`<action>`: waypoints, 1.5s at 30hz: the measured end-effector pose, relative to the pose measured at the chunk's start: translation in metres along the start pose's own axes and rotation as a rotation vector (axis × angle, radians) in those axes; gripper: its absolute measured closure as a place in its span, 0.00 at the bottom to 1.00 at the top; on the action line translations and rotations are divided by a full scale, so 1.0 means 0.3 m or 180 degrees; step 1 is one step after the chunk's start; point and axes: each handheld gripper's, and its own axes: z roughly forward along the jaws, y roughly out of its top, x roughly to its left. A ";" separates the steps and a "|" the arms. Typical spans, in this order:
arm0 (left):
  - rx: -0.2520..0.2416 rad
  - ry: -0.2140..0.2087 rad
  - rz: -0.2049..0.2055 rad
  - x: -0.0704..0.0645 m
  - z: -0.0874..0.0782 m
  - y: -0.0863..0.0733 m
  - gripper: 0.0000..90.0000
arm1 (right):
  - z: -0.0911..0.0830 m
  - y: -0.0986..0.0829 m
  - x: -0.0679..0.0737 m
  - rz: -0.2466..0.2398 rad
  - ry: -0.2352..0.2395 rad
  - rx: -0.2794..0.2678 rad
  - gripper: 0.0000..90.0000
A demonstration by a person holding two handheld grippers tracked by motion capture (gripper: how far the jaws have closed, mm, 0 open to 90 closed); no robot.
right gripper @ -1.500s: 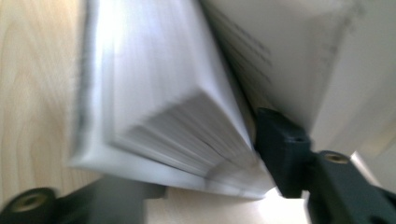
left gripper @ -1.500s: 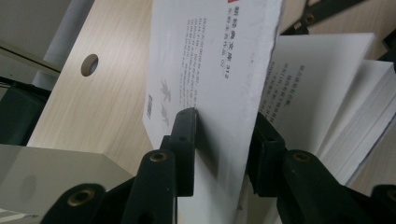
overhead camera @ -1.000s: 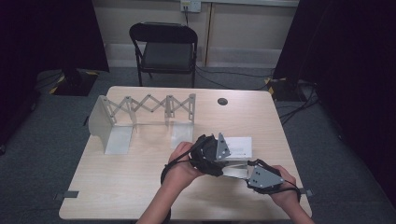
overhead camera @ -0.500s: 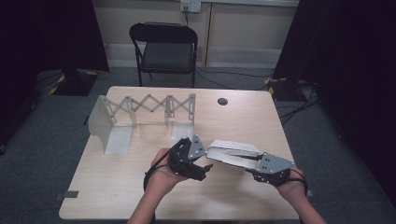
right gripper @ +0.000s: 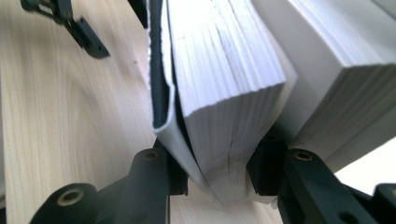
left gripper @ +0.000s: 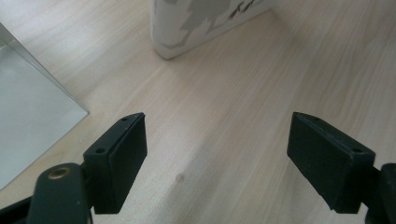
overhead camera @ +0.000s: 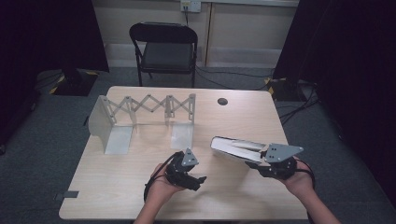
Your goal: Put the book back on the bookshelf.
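A thick white book [overhead camera: 231, 148] is held by its near end in my right gripper [overhead camera: 256, 159], tilted, with its far end low over the table. In the right gripper view the gripper [right gripper: 217, 173] is shut on the cover and a wad of pages [right gripper: 224, 93], and the rest of the book [right gripper: 336, 60] splays off to the right. My left gripper [overhead camera: 189, 172] sits left of the book, near the table's front. Its jaws [left gripper: 215, 154] stand wide open over bare wood, with the book's corner [left gripper: 196, 28] ahead of them.
A grey expandable book rack [overhead camera: 144, 108] with metal end plates [left gripper: 28, 116] stands at the back left of the wooden table [overhead camera: 116, 186]. A dark round cable hole [overhead camera: 222, 101] lies at the back. A black folding chair [overhead camera: 163, 51] stands behind the table.
My left gripper has come off the book and drawn back to the left and front, now open. The right gripper has swung the book to the right and holds it alone.
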 end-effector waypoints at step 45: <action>0.0095 -0.0024 -0.0043 0.038 0.115 -0.124 0.00 | -0.056 0.006 -0.077 0.0588 0.0670 0.0087 0.75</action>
